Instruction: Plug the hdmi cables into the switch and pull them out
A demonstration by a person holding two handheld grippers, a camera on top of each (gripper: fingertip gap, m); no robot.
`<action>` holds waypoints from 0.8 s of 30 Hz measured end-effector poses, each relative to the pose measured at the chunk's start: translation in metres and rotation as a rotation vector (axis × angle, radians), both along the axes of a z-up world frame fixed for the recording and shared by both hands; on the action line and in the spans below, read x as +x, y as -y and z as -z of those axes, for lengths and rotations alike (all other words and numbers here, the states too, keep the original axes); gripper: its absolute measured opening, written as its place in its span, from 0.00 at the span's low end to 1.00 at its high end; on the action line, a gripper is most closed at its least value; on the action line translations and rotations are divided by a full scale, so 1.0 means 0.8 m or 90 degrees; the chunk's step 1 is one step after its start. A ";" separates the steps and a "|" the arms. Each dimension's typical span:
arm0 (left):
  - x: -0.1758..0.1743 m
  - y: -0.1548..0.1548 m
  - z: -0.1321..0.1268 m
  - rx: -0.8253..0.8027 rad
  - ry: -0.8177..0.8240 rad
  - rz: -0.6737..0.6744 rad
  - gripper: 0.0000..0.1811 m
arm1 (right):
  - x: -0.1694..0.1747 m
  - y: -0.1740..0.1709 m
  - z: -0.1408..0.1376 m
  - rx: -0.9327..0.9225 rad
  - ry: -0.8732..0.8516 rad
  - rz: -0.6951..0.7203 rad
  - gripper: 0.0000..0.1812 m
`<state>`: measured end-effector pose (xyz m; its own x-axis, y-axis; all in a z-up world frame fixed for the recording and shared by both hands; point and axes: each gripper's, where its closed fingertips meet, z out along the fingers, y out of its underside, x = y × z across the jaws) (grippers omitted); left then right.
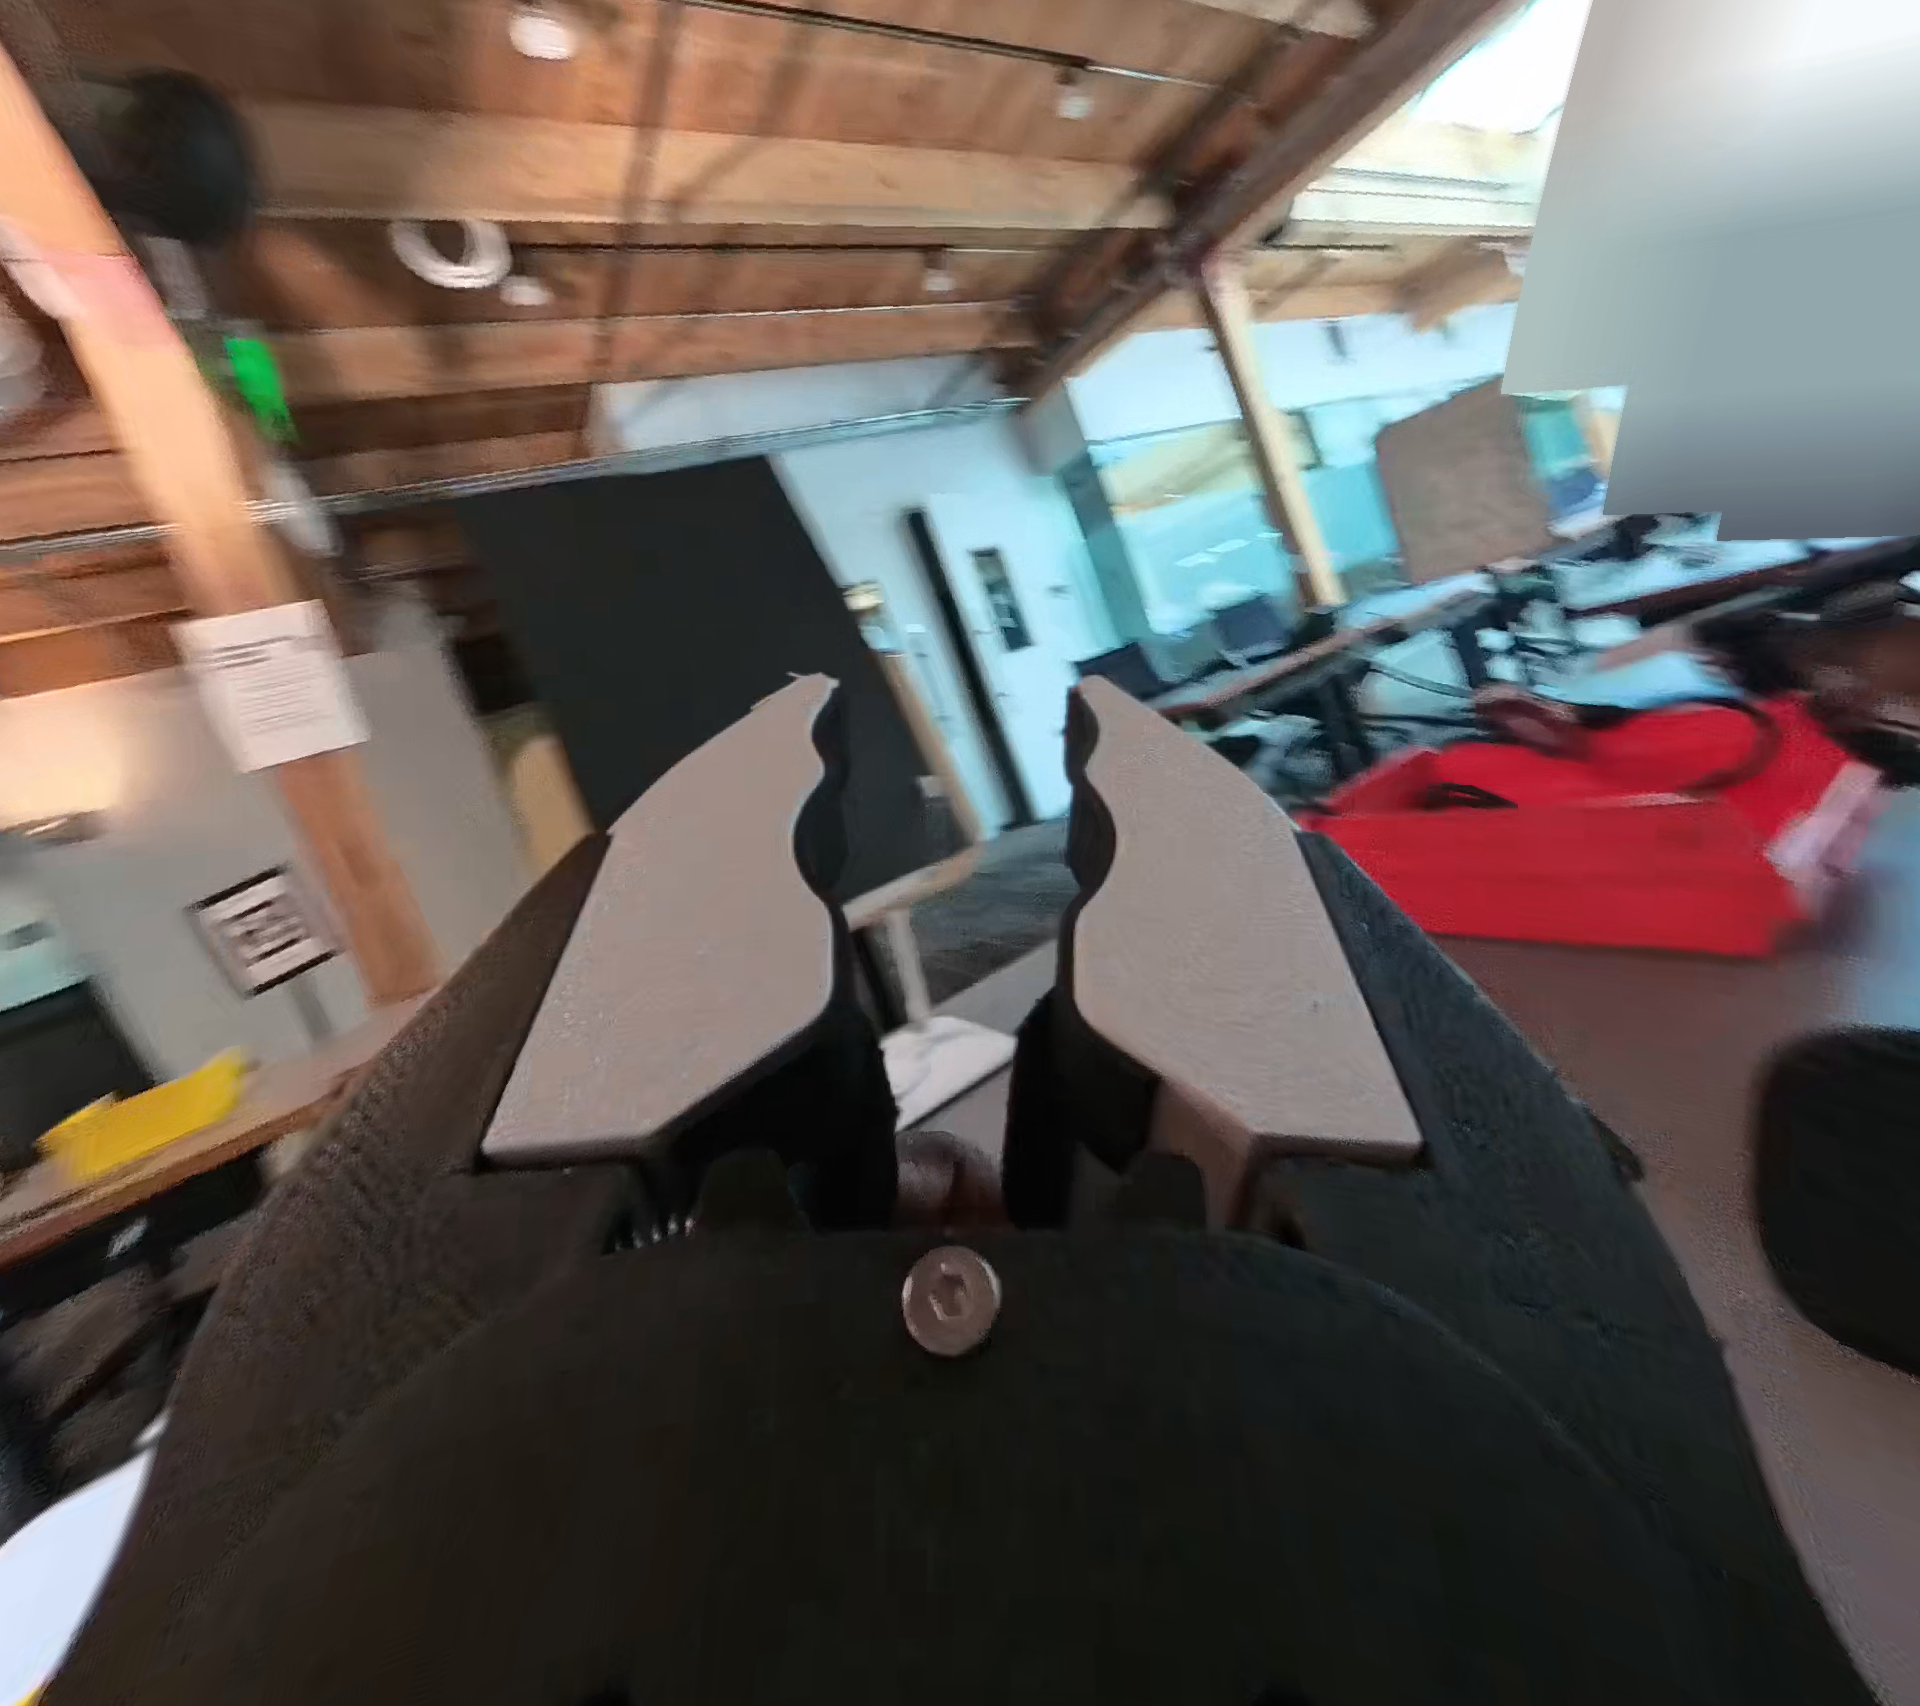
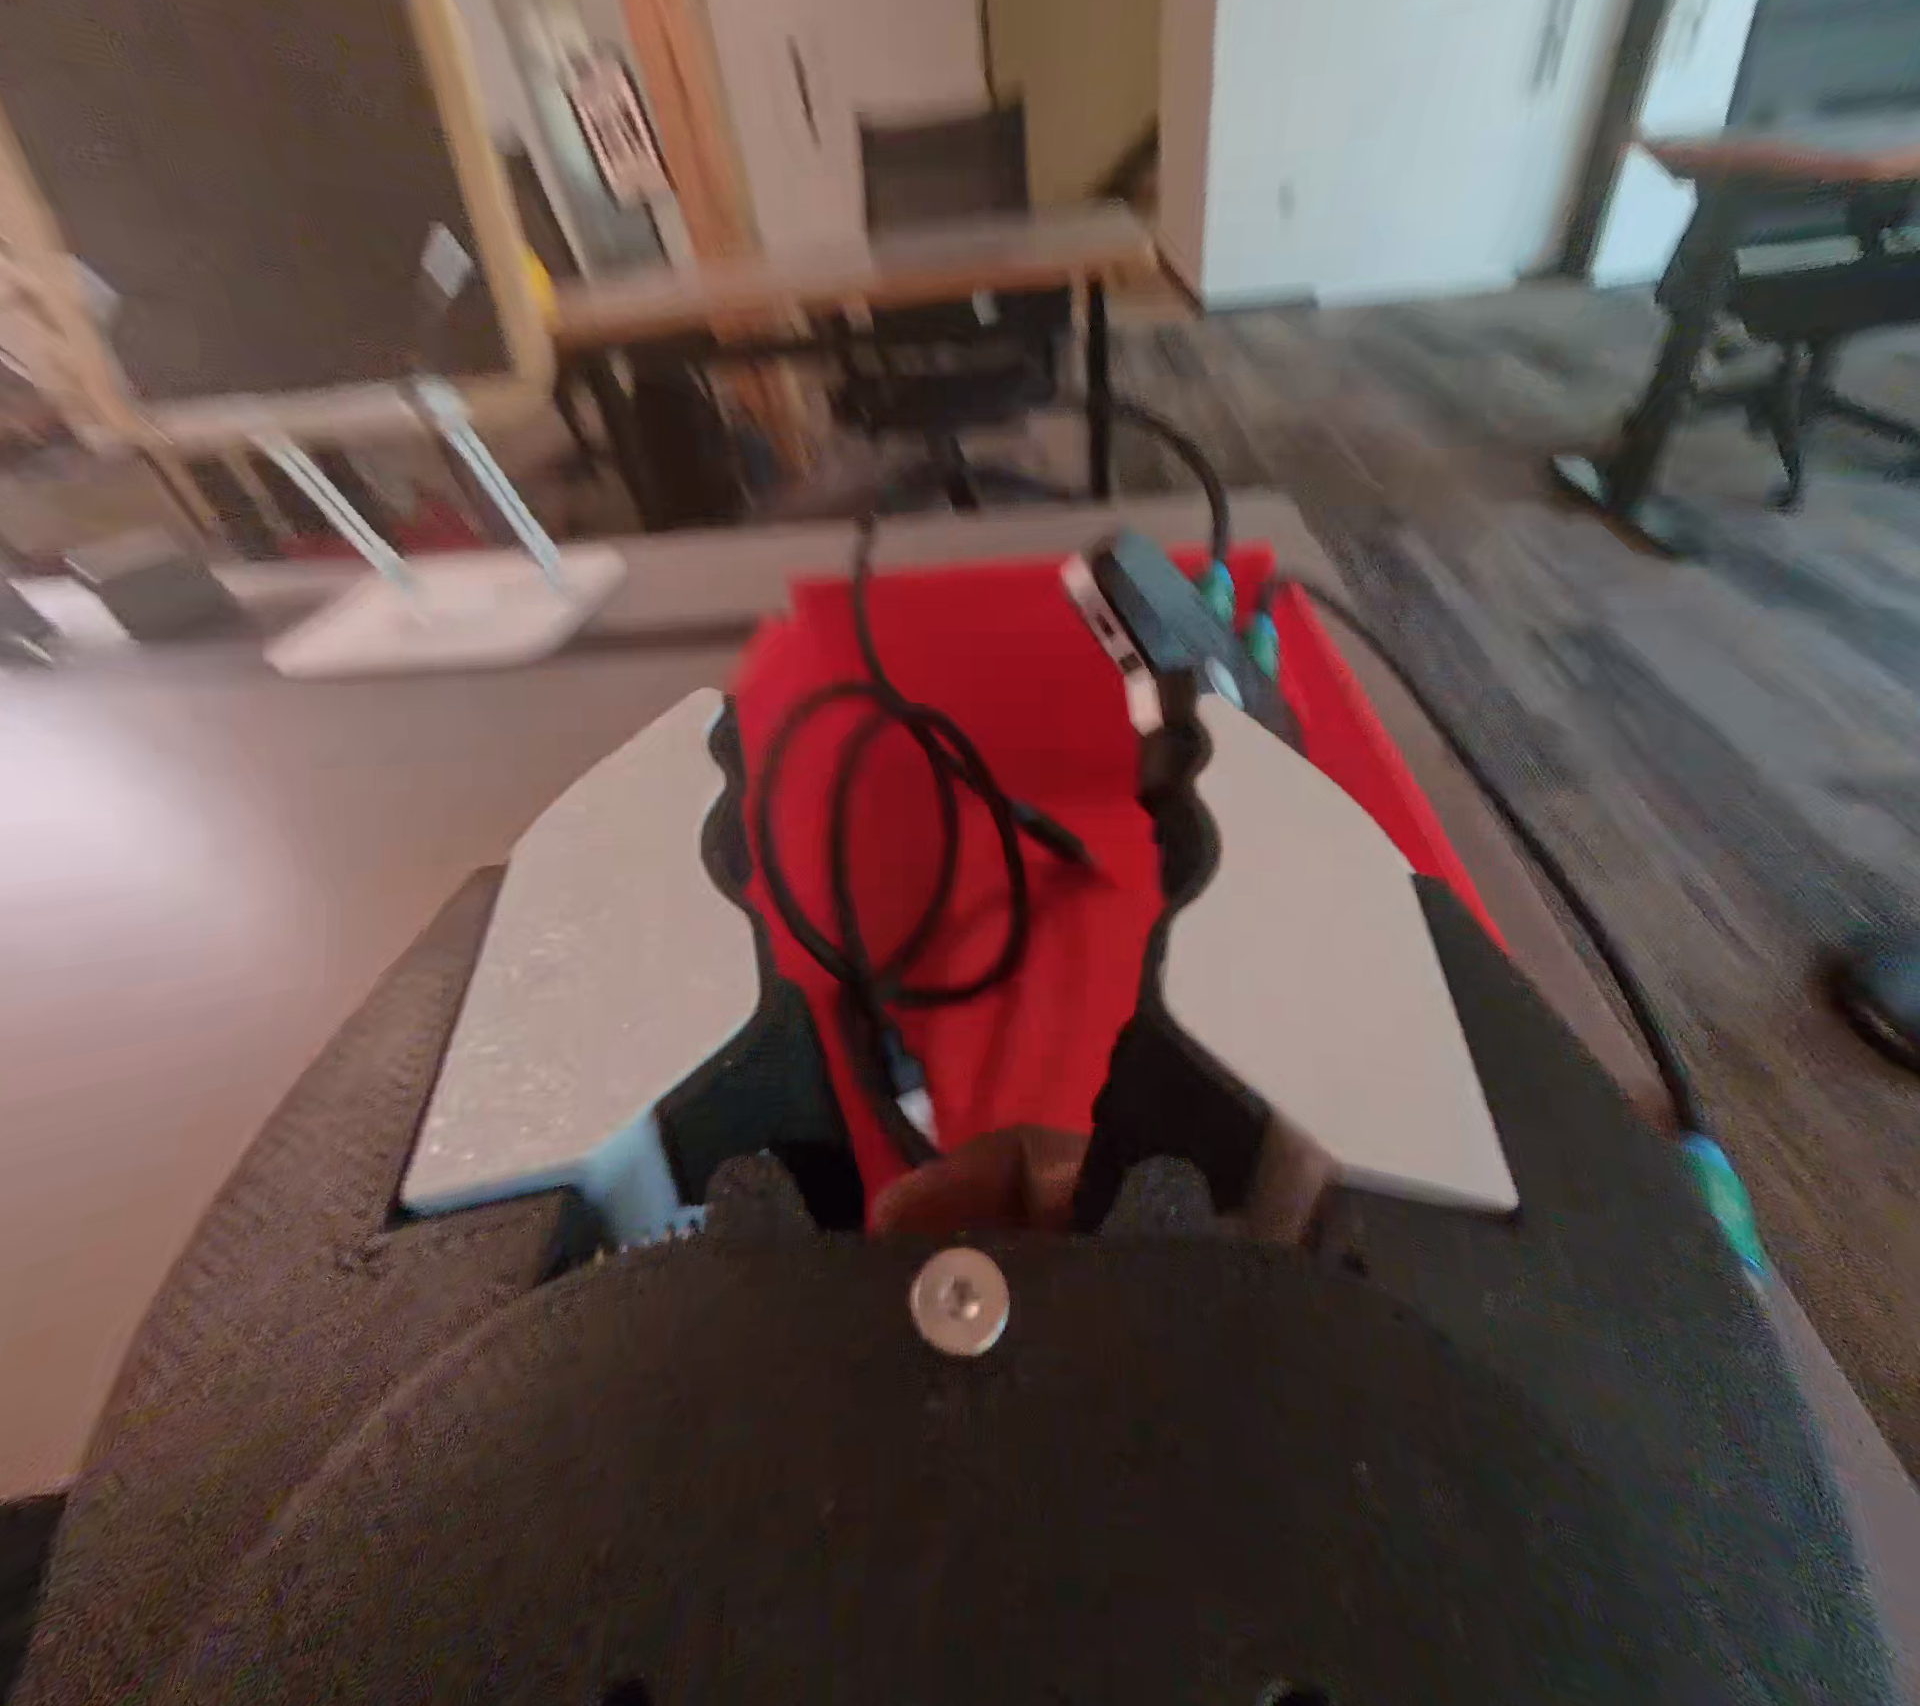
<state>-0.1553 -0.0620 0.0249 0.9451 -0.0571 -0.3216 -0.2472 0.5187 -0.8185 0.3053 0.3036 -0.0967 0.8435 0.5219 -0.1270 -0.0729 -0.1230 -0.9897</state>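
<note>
Left tool (image 1: 951,700) pointed up and outward toward blurred wooden ceiling beams (image 1: 727,129) and a far office, its grey fingers (image 1: 686,908) standing apart with nothing between them. Off to its right, lay a red open-topped fabric tray (image 1: 1558,867) on the brown bench (image 1: 1558,1085), smeared by motion, with dark cable loops barely made out on top. Right tool (image 2: 961,721) hung over that same red tray (image 2: 997,648), tilted down toward it, jaws spread wide and gripping nothing. Seen through the gap, lay a thin black cable wound in a loose coil (image 2: 904,835) on the tray's red floor, one plug end (image 2: 1060,841) pointing right. At the tray's far right corner sat a small black box-shaped HDMI switch (image 2: 1153,617), tilted up on the tray wall, with a silver-grey block (image 2: 1107,628) against its left side. On the switch's right side showed two teal-collared plugs (image 2: 1236,617), apparently seated in it, though blur kept this from being certain. From there ran a black cable (image 2: 1507,835) out over the tray's right edge, along the bench toward the camera, ending in another teal and green plug (image 2: 1720,1209) beside the right tool's body. Beyond the bench edge lay grey carpet (image 2: 1558,617) and dark desk legs (image 2: 1683,368).
</note>
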 end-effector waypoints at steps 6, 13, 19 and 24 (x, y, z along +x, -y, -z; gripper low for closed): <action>-0.104 0.059 0.018 -0.097 0.047 -0.161 0.17 | 0.017 0.079 -0.125 0.269 -0.226 -0.061 0.54; -0.217 0.085 0.137 -0.469 -0.010 -0.491 0.23 | 0.029 0.133 -0.177 0.408 -0.295 -0.063 0.50; -0.244 0.089 0.220 -0.741 -0.150 -0.441 0.24 | 0.015 0.157 -0.186 0.438 -0.281 -0.098 0.49; -0.303 0.065 0.218 -0.861 -0.117 -0.369 0.23 | 0.024 0.183 -0.204 0.480 -0.315 -0.101 0.46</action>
